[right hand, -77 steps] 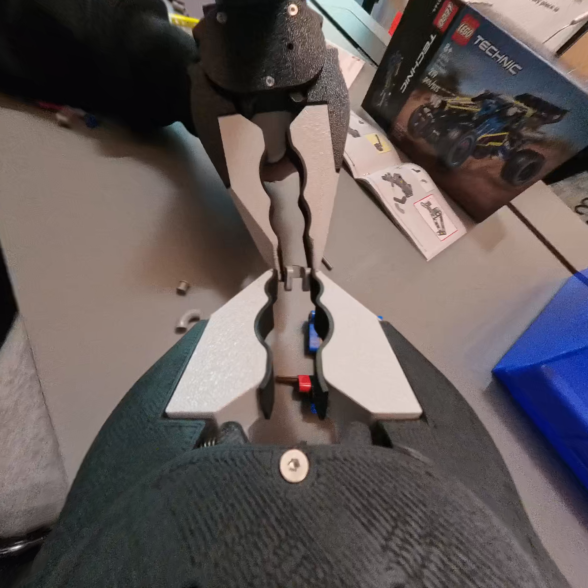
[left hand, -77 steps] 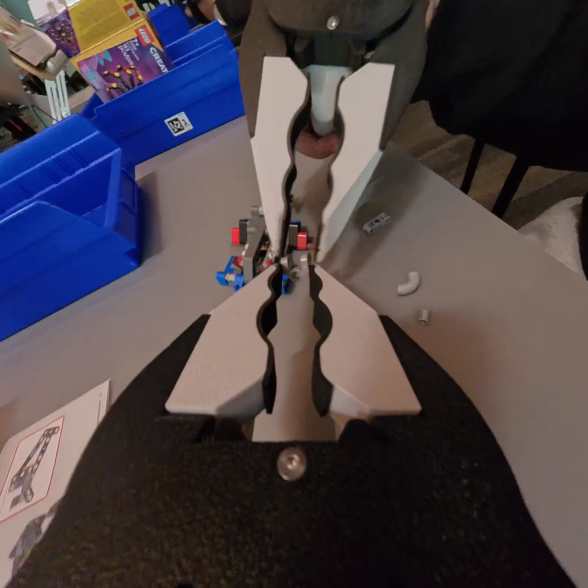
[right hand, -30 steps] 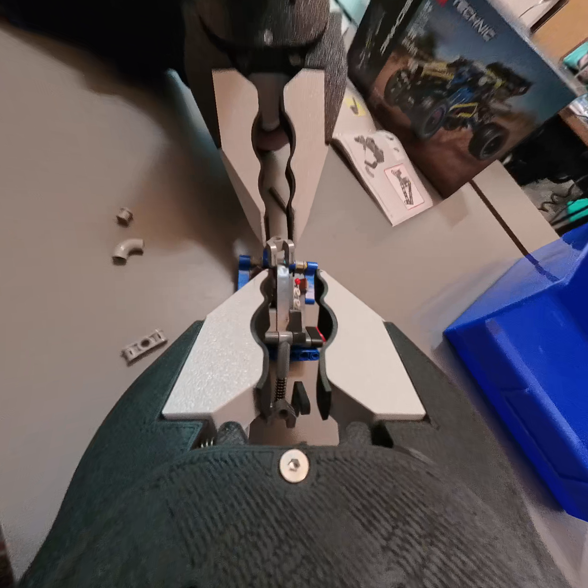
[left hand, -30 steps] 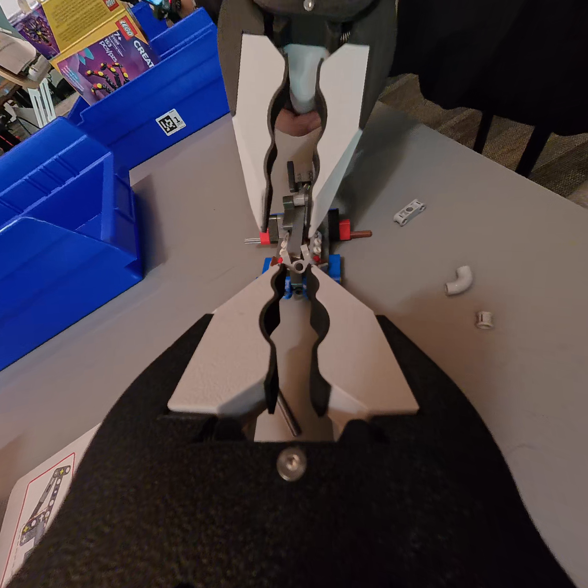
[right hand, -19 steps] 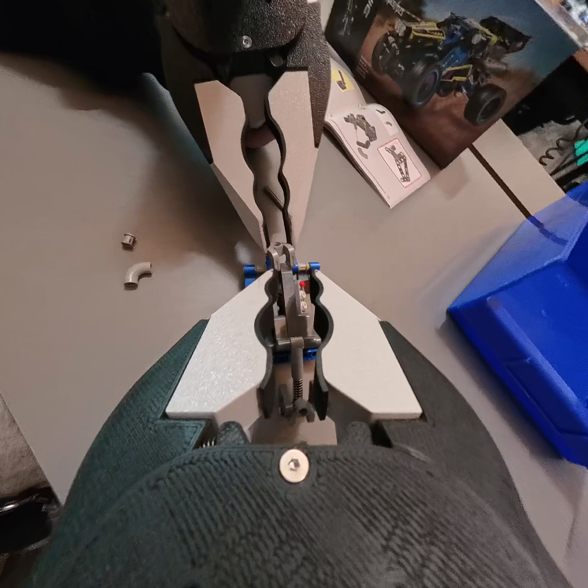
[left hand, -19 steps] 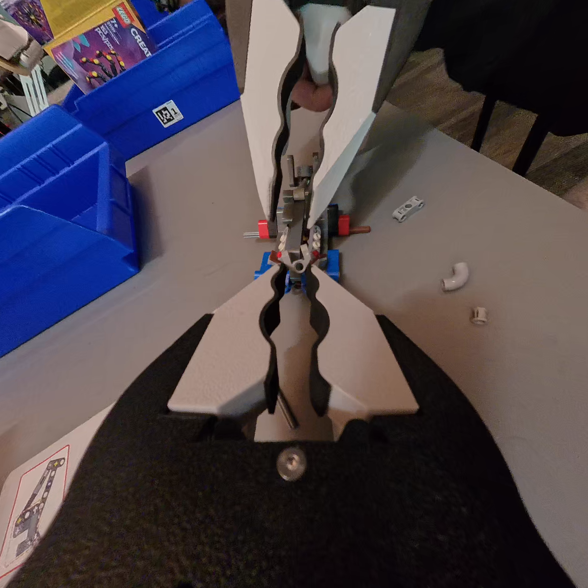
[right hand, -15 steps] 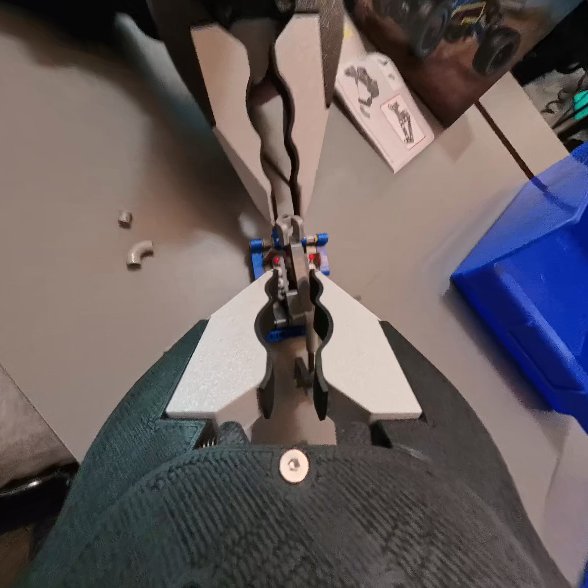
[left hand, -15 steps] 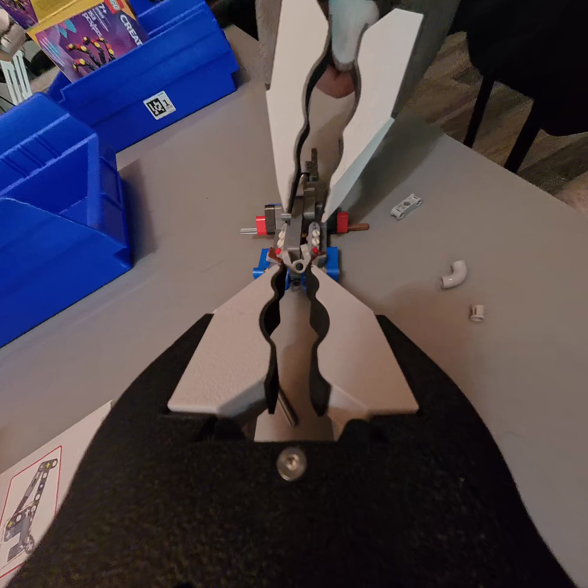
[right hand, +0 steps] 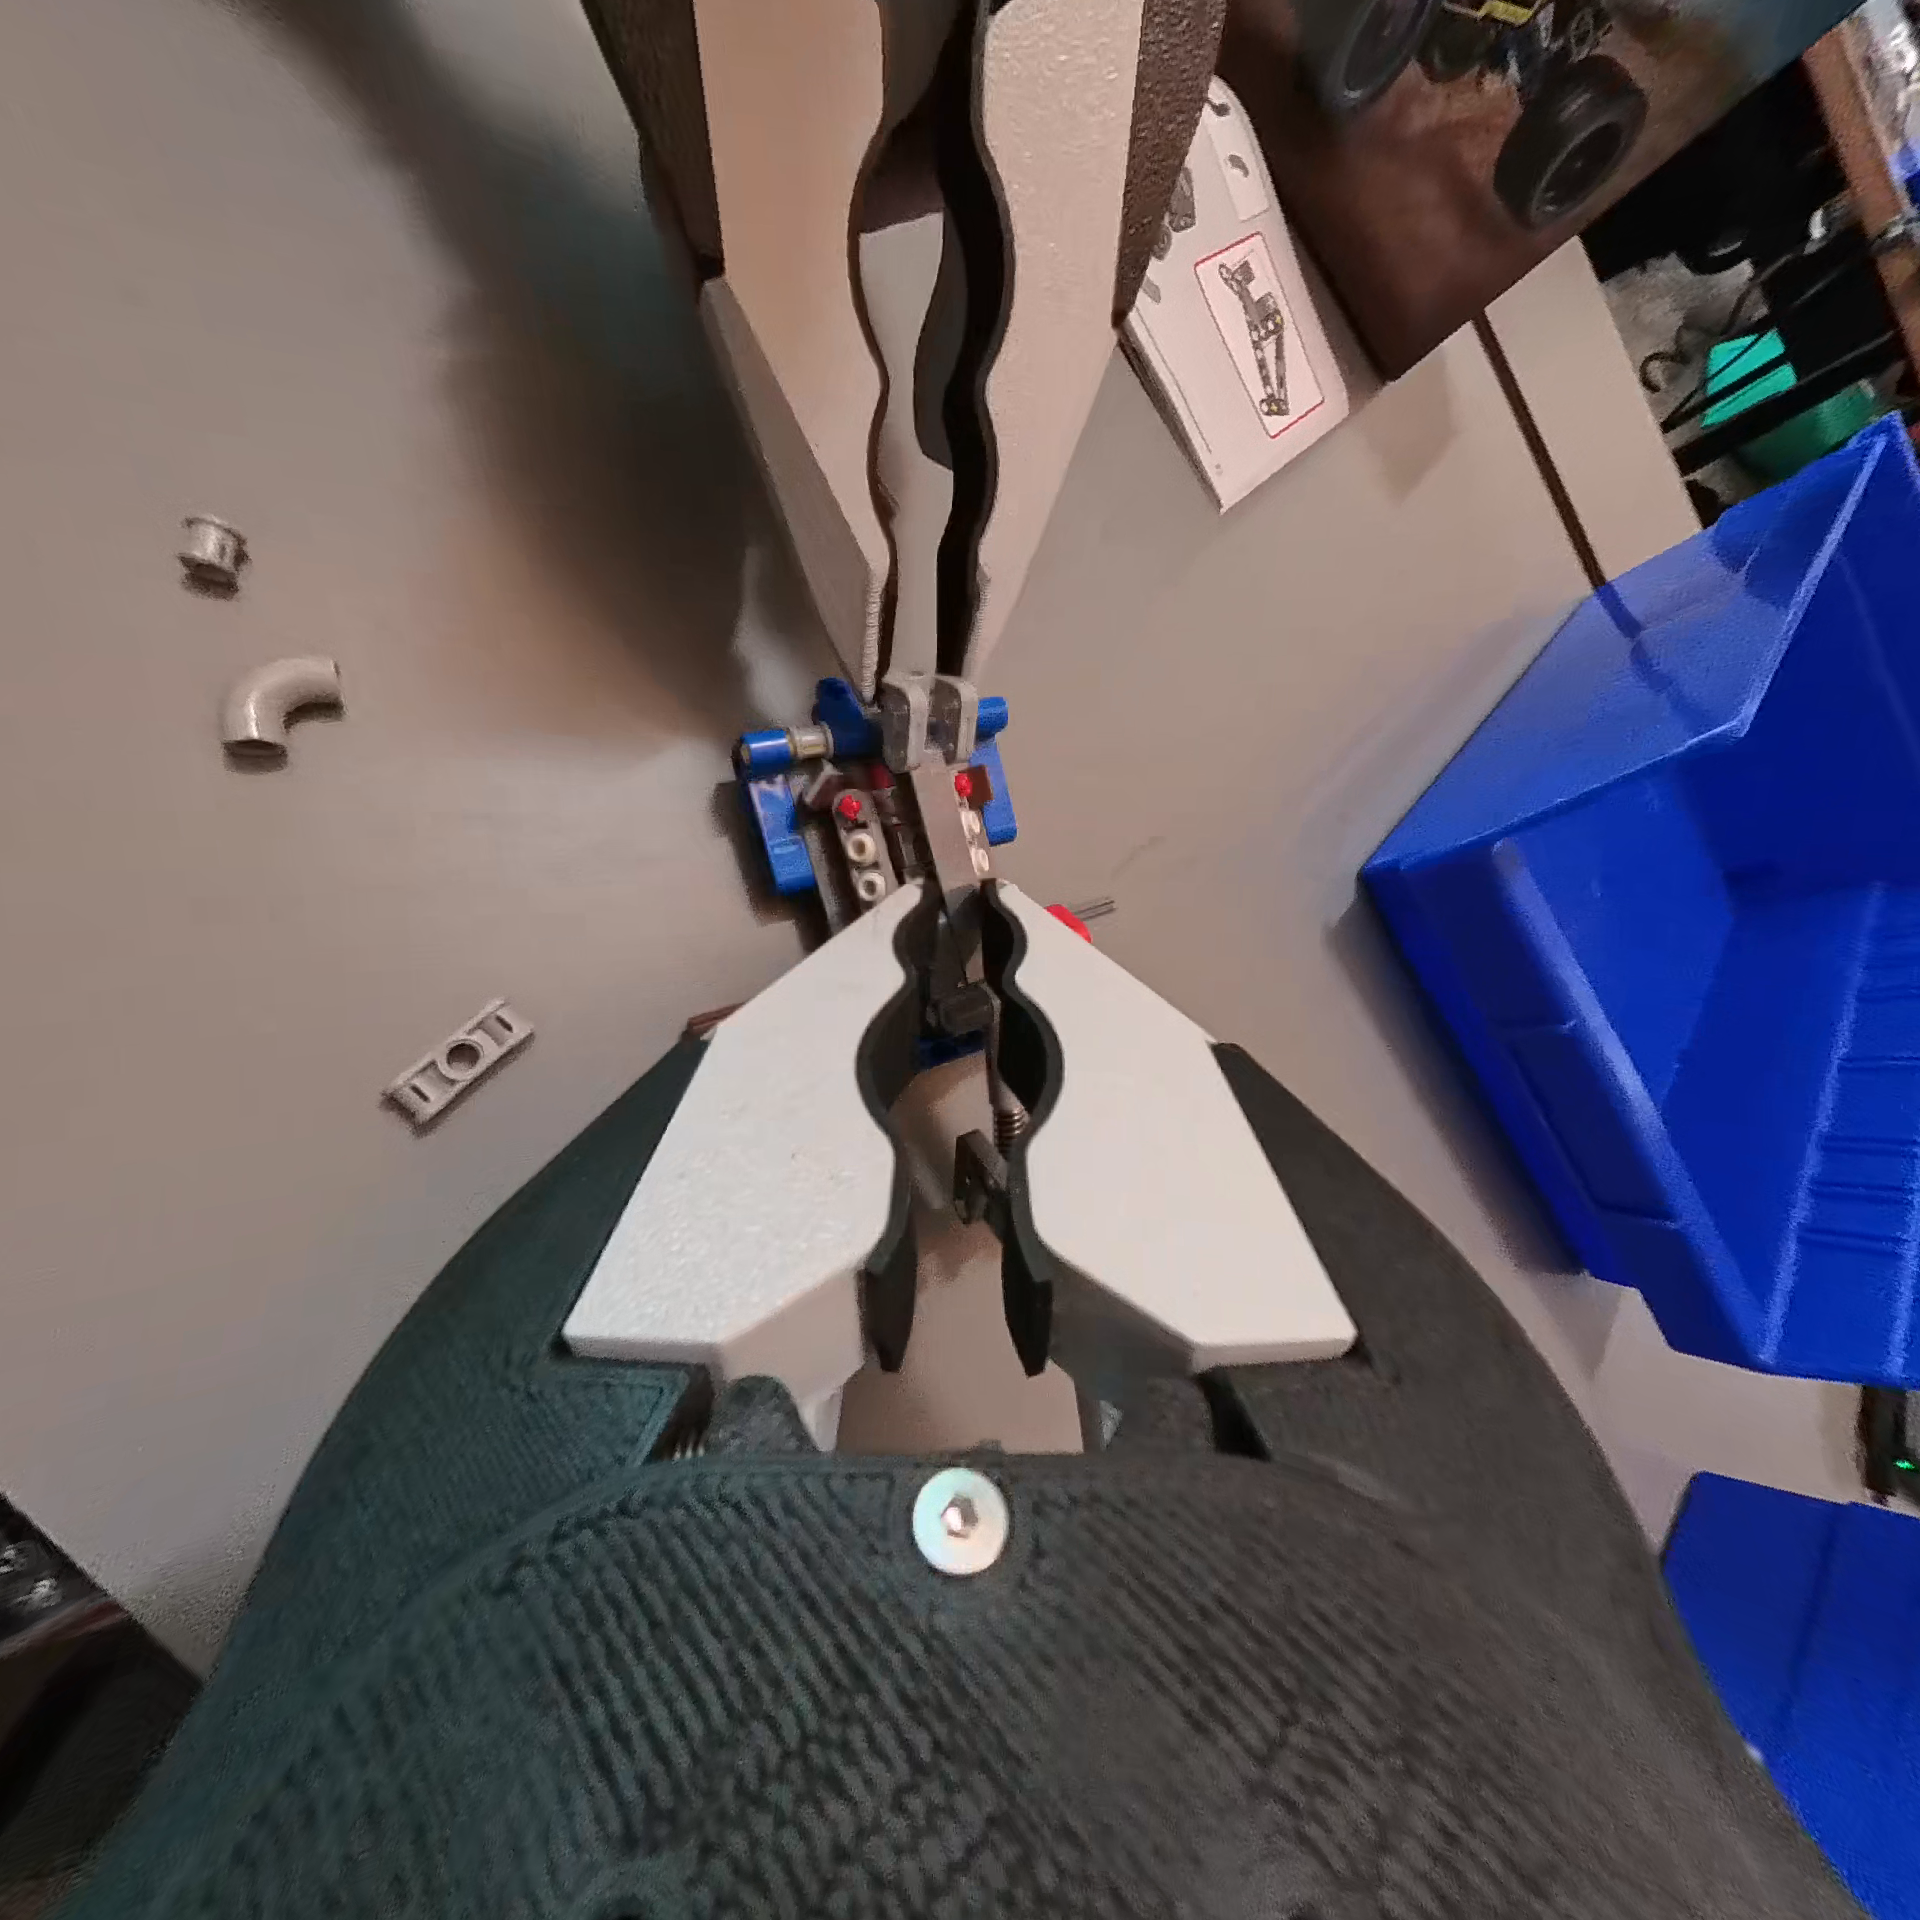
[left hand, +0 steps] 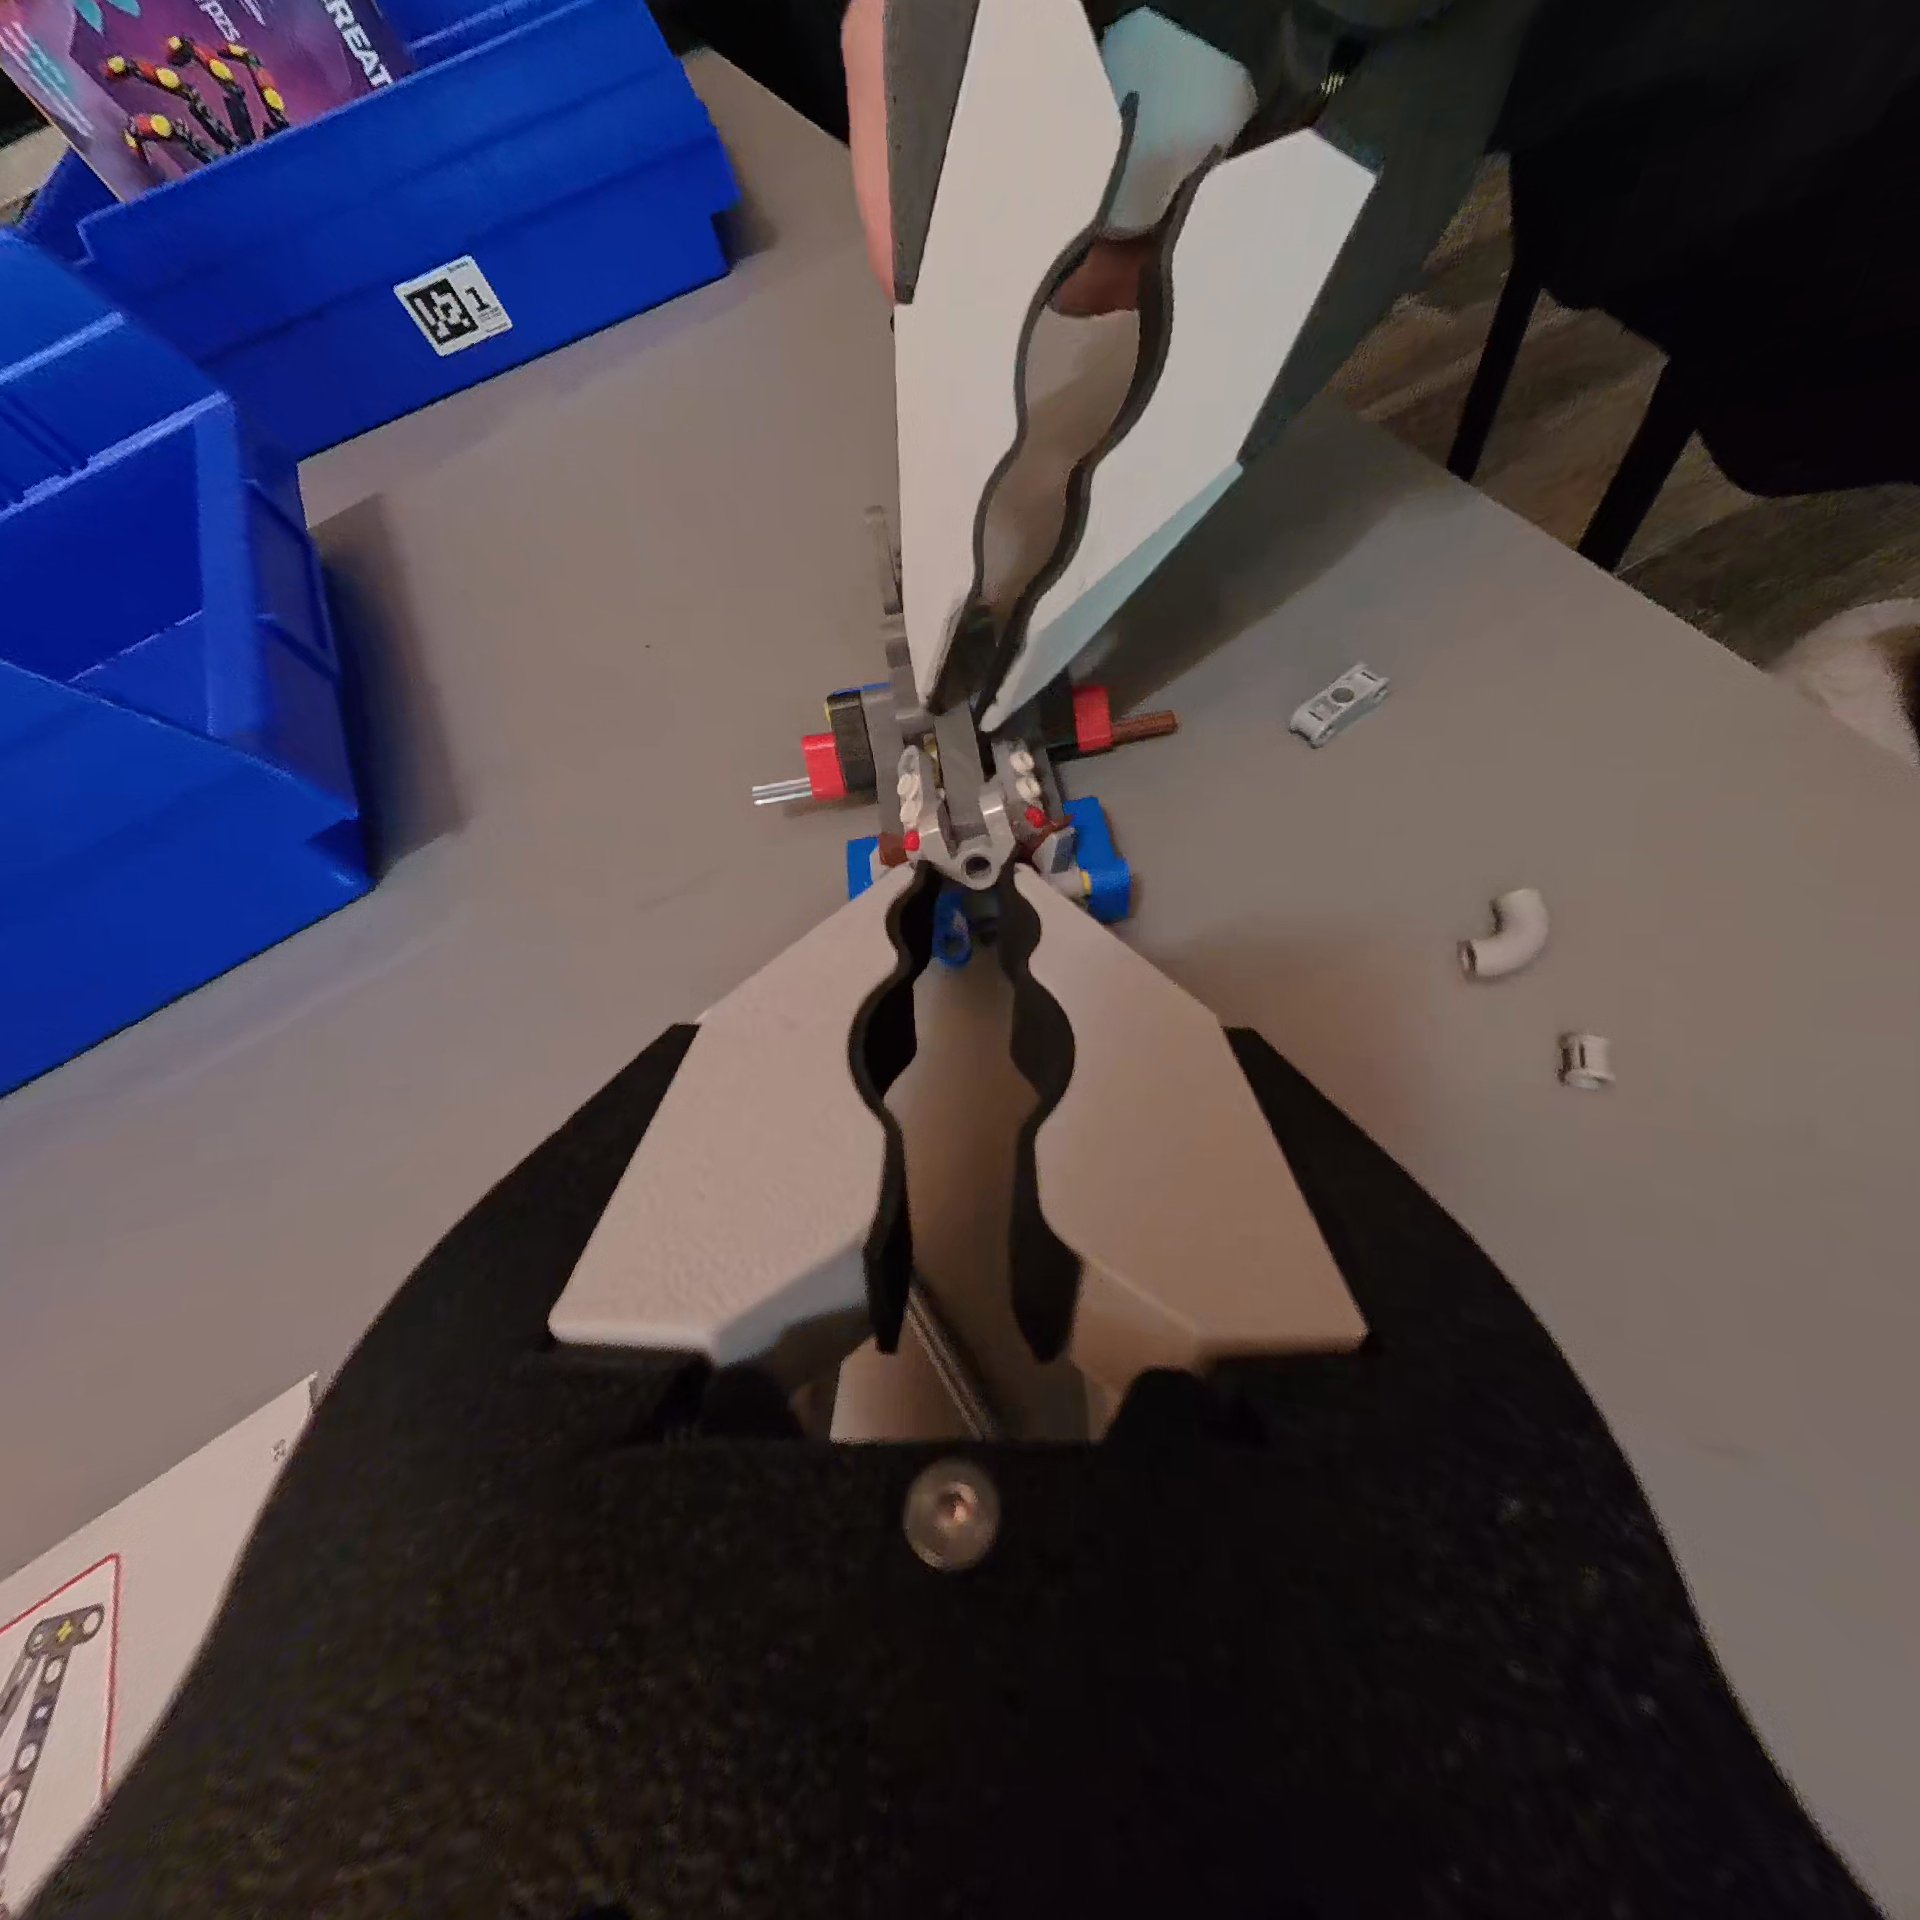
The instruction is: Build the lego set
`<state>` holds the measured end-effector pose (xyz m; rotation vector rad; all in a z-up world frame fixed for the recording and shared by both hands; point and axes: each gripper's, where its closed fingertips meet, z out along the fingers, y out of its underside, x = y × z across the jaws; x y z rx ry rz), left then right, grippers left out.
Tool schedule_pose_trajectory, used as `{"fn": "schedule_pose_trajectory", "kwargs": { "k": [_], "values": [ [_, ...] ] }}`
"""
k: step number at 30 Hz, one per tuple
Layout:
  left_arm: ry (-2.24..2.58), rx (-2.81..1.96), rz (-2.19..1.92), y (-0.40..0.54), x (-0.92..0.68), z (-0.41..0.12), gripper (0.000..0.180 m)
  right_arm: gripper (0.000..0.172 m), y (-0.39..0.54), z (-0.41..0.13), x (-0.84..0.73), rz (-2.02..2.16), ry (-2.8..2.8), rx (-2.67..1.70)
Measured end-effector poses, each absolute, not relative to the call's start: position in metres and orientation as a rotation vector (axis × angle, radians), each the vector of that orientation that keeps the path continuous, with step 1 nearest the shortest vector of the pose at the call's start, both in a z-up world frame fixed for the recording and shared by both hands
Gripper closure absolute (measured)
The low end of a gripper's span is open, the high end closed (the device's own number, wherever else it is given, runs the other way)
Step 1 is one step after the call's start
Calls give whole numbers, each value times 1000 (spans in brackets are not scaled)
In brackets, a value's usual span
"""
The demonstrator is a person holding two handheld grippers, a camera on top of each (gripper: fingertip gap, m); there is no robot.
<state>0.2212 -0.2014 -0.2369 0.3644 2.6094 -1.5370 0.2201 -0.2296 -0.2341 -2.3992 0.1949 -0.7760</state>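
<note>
A small brick model (left hand: 935, 790) of grey beams, blue base and red pins lies on the grey table (left hand: 571, 623). My left gripper (left hand: 966, 883) is shut on the grey end connector (left hand: 977, 857) of the model's upper beam. My right gripper (right hand: 956, 896) faces it from the other side and is shut on the same grey beam (right hand: 948, 831); a dark rod with a spring (right hand: 1003, 1112) runs back between its fingers. The left gripper also shows in the right wrist view (right hand: 920, 675), and the right gripper in the left wrist view (left hand: 961, 698). The model shows in the right wrist view too (right hand: 883, 810).
Loose grey parts lie beside the model: an elbow (left hand: 1507, 935), a bush (left hand: 1584, 1060) and a flat connector (left hand: 1340, 707). Blue bins (left hand: 156, 675) (right hand: 1662, 935) stand along one side. An instruction booklet (right hand: 1236, 343) and a toy box (right hand: 1507, 125) lie behind the left gripper. Only a small space, under 4 cm, lies between the two pairs of fingers.
The right gripper's jaws have narrowed onto the grey beam and it has tilted over the model. The left gripper has kept its hold on the grey end connector.
</note>
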Motion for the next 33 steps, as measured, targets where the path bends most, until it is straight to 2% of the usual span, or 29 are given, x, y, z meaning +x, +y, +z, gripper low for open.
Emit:
{"fn": "schedule_pose_trajectory", "kwargs": {
  "k": [1, 5, 12, 19, 21, 26, 30, 33],
  "values": [
    [2608, 364, -1526, -202, 221, -238, 172, 167, -231, -234, 220, -784, 179, -2405],
    [2602, 341, -1512, -206, 216, -238, 173, 158, -237, -232, 220, -799, 232, -2410],
    [2587, 238, -1466, -206, 216, -240, 173, 165, -209, -222, 202, -733, 331, -2194],
    [2558, 252, -1397, -205, 218, -241, 173, 164, -210, -221, 211, -737, 311, -2163],
    [2542, 260, -1348, -204, 219, -240, 180, 163, -212, -221, 212, -712, 316, -2168],
    [2553, 261, -1306, -205, 217, -240, 180, 163, -211, -227, 214, -679, 317, -2189],
    [2559, 240, -1309, -201, 219, -239, 180, 170, -210, -231, 214, -676, 283, -2206],
    [2584, 226, -1324, -199, 218, -239, 180, 168, -211, -232, 215, -707, 254, -2224]
  ]
}}
